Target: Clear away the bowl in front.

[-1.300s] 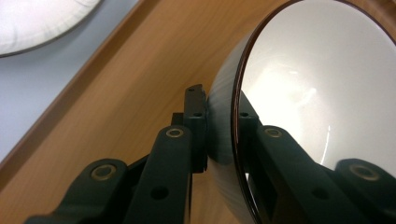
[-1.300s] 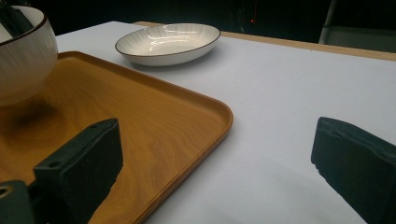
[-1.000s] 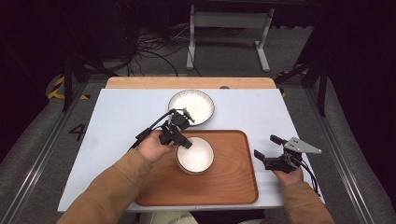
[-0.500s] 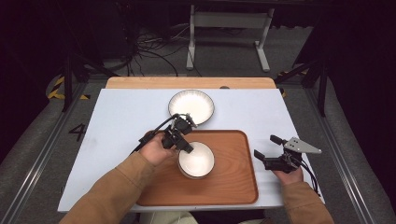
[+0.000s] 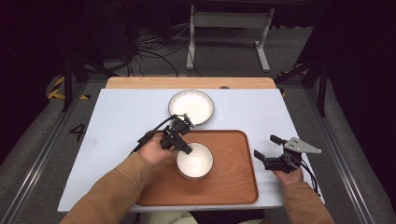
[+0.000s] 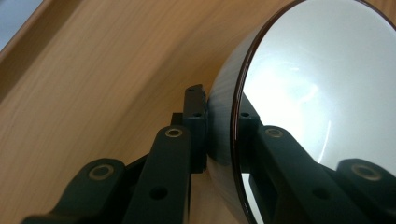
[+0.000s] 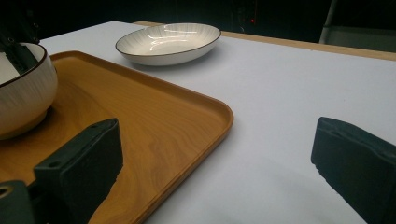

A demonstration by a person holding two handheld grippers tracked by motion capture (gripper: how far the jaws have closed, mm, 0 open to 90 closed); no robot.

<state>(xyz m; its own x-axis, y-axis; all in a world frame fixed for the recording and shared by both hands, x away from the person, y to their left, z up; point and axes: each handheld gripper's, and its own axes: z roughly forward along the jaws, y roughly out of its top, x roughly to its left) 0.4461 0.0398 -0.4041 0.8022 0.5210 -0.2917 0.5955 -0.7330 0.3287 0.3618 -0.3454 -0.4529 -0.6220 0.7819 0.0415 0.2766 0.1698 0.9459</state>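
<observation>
Open jaws straddle the wooden tray (image 7: pixel 187 121) edge; bowl (image 7: pixel 23 88) at left.

White bowl (image 5: pixel 195 161) with a dark rim and ribbed outer wall sits upright on the wooden tray (image 5: pixel 233 186), left of the tray's middle.

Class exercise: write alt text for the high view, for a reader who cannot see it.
A person's left gripper clamps the rim of a white bowl that sits on a wooden tray on a white table. The right gripper, open, rests just right of the tray. A shallow white dish lies beyond the tray.
</observation>
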